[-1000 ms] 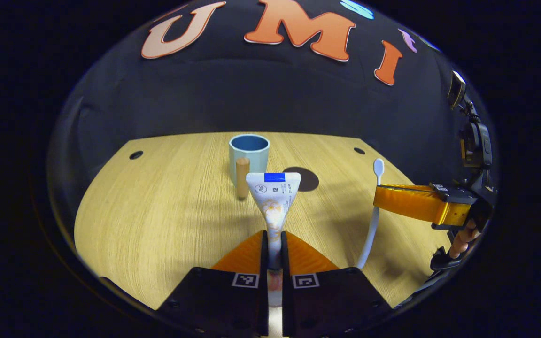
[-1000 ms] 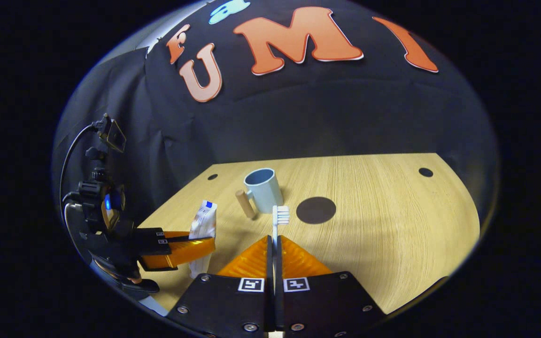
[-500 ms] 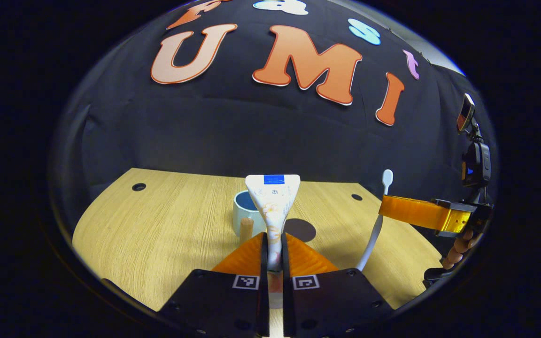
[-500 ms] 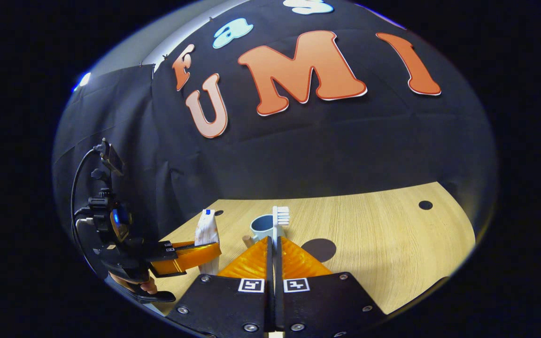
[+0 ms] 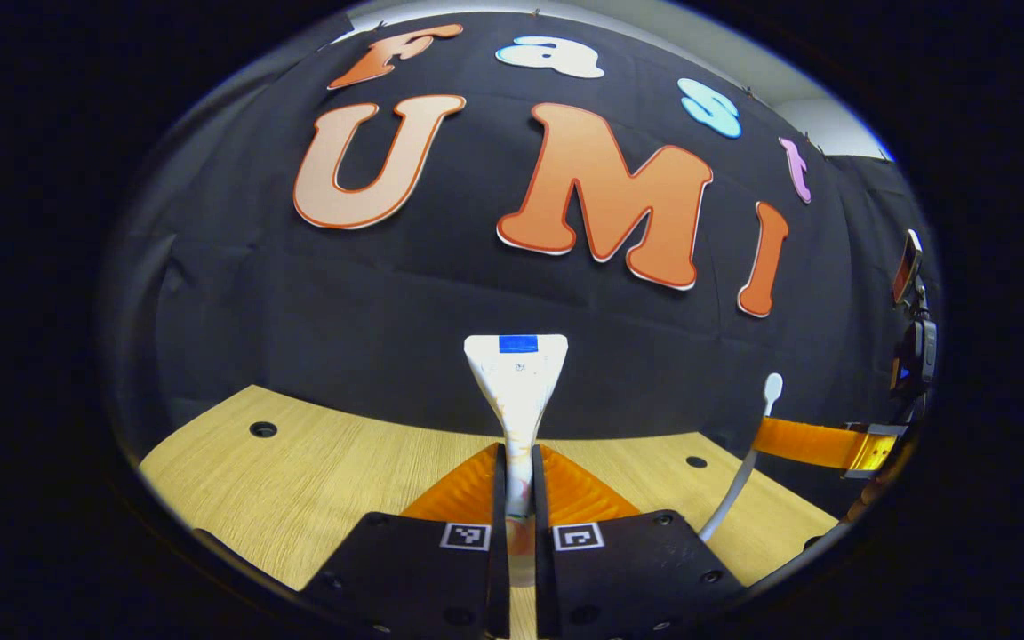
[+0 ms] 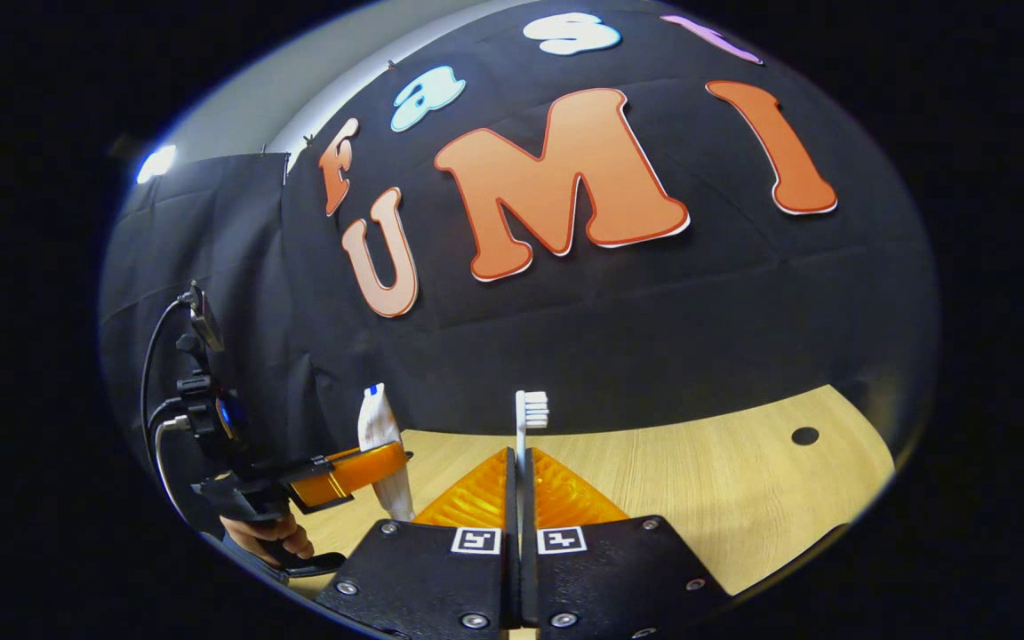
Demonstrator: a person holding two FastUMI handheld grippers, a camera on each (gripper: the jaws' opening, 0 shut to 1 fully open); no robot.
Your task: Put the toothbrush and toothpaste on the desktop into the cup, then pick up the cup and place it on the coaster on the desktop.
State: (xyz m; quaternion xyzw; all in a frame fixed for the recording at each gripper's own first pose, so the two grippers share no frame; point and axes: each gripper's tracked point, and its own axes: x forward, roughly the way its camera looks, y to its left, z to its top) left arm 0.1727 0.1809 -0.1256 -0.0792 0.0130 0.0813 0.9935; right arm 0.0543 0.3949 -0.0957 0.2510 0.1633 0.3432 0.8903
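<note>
left tool (image 5: pixel 519 462) clamps toothpaste (image 5: pixel 517 382) upright | right tool (image 6: pixel 521 467) clamps toothbrush (image 6: pixel 525 422) upright

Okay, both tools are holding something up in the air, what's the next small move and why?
Probably tip both tools back down toward the desktop to find the cup. The left tool is shut on the toothpaste, the right tool on the toothbrush, and both views look mostly at the booth wall, so neither item can be aimed into the cup yet.

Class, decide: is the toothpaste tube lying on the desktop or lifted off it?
Lifted: the left hand-held gripper is shut on the toothpaste tube, upright above the desktop.
</note>
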